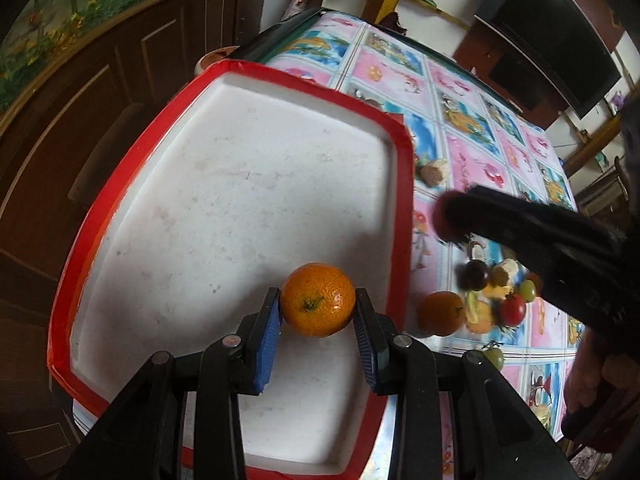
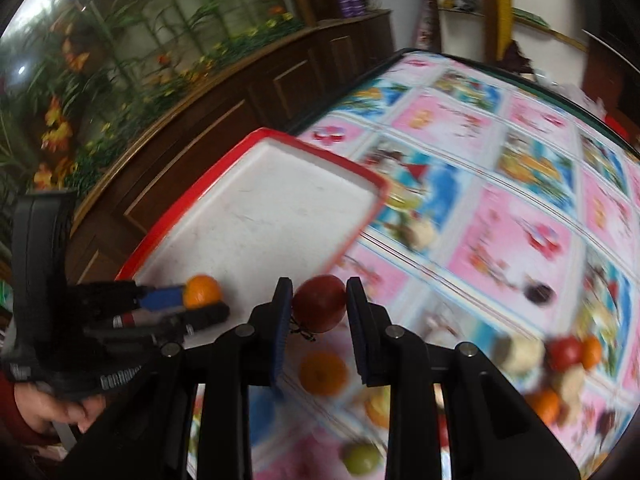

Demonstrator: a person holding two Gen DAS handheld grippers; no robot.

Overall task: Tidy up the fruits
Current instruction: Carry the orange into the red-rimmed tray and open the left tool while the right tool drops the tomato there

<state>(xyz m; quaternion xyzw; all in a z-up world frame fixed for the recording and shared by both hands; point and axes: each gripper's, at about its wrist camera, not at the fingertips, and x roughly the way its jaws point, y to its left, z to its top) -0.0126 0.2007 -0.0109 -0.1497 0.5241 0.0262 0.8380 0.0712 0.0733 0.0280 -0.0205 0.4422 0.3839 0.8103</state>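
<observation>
Pointing its stem camera-ward — orange (image 1: 318,306), clamped in left gripper (image 1: 317,305).

Soft daylight is filling both fisheye views, bending edges into dark corners; the white tray (image 1: 224,184) is showing faint shadows, while motion blur is smearing the tablecloth (image 2: 516,216) and scattered fruit in the right wrist view

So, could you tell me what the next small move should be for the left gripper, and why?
Probably lower it a little and open the jaws. The left gripper is shut on the orange and already sits over the white floor of the red-rimmed tray, which holds no other fruit, so the orange can be set down here.
</observation>
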